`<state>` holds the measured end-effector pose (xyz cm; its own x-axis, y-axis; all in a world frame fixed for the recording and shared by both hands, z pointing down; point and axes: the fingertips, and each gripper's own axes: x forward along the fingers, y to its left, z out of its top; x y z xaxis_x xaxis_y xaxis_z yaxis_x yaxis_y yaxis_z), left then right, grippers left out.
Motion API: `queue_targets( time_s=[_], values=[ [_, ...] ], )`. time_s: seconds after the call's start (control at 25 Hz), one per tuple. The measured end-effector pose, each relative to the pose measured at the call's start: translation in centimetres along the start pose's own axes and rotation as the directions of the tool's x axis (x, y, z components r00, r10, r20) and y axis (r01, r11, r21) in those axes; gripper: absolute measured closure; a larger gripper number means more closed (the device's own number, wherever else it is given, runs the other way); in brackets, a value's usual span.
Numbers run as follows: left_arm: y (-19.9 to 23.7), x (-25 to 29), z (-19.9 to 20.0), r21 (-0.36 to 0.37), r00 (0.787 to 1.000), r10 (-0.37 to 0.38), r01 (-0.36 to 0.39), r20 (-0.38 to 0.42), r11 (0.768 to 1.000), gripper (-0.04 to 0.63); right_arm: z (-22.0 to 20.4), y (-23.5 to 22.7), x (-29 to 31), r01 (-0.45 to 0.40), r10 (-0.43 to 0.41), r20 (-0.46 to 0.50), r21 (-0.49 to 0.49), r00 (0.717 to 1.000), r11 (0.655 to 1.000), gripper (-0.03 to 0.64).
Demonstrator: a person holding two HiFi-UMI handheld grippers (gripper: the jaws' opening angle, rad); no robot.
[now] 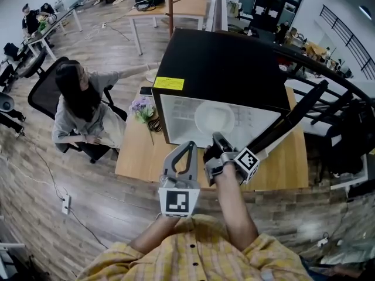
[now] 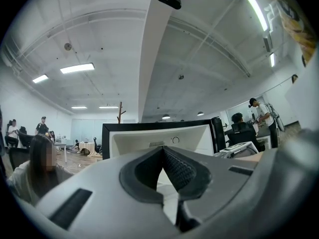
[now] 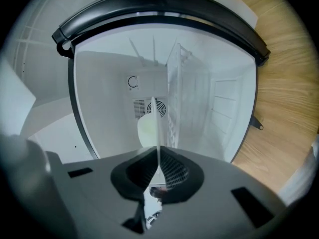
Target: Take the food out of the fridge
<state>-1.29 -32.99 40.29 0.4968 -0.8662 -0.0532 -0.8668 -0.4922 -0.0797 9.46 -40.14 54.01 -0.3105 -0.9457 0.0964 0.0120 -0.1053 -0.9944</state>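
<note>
The right gripper (image 1: 215,142) pinches the rim of the white plate (image 1: 214,116), which sits on the shelf (image 3: 174,83) inside the fridge (image 1: 222,63); I think it should pull slowly and keep the plate flat. The left gripper (image 1: 188,148) is closed on nothing. I count one fridge, one plate, two grippers.

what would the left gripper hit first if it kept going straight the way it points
Most likely the open fridge: the left gripper aims into its white compartment, with nothing seen before the back wall. Depth is hard to judge.
</note>
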Motion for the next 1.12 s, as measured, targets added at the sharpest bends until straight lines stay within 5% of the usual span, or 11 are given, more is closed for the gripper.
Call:
queue_targets(
  time_s=[0.84, 1.12],
  values=[
    [-2.1, -2.0, 0.2, -0.003, 1.0, 0.015, -0.015, 0.011, 1.0, 0.588, -3.6, 3.2, -8.4, -0.058, 0.056, -0.076, -0.029, 0.996, 0.998, 0.598],
    [-2.9, -2.8, 1.0, -0.053, 1.0, 0.012, -0.011, 0.018, 0.999, 0.588, -5.1, 3.5, -10.7, -0.064, 0.062, -0.107, -0.017, 0.992, 0.998, 0.598]
  ],
)
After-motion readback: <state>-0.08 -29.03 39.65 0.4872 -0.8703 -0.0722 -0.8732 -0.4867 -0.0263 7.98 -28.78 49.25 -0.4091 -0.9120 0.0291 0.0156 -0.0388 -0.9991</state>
